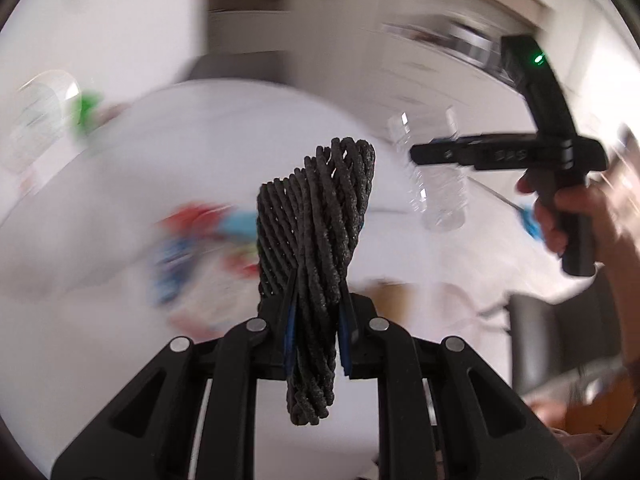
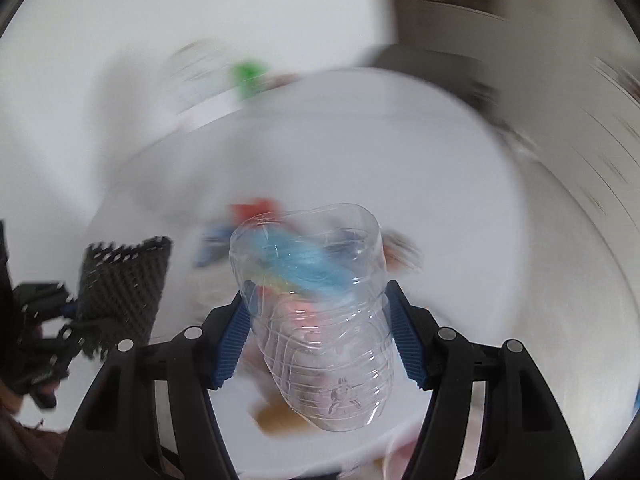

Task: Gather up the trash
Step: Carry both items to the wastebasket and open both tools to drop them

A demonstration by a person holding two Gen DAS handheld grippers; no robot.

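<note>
1. While both views are smeared by motion, the task's things read clearly: a clear plastic bottle (image 2: 320,320) sits between the blue pads (image 2: 232,344) of the right gripper (image 2: 320,340), and a piece of black foam mesh (image 1: 316,240) is pinched in the left gripper (image 1: 316,340).
2. The right gripper's jaws press on the bottle's ribbed body on both sides; the bottle looks empty and is carried clear of the table.
3. The left gripper's jaws are pressed nearly together, squeezing the mesh into a narrow twist that stands up above the fingers and hangs down below them.
4. Handling, as I judge it: the bottle is light, thin-walled and slick, so it will dent under a hard squeeze and may slip. The ribbed waist, where it is held, seems the best place.
5. The mesh looks soft, springy and very light; a pinch anywhere across it should hold, though its loose ends may flop or catch.
6. Further out, a round white table (image 1: 240,128) carries blurred colourful wrappers (image 1: 192,240) near its middle and another clear bottle with a green part (image 1: 52,116) at its far edge.
7. In the left view the right gripper is seen from the side, held by a hand (image 1: 576,216), near the table's rim.
8. The two grippers are near each other, so they need care; the room above the table appears free.
</note>
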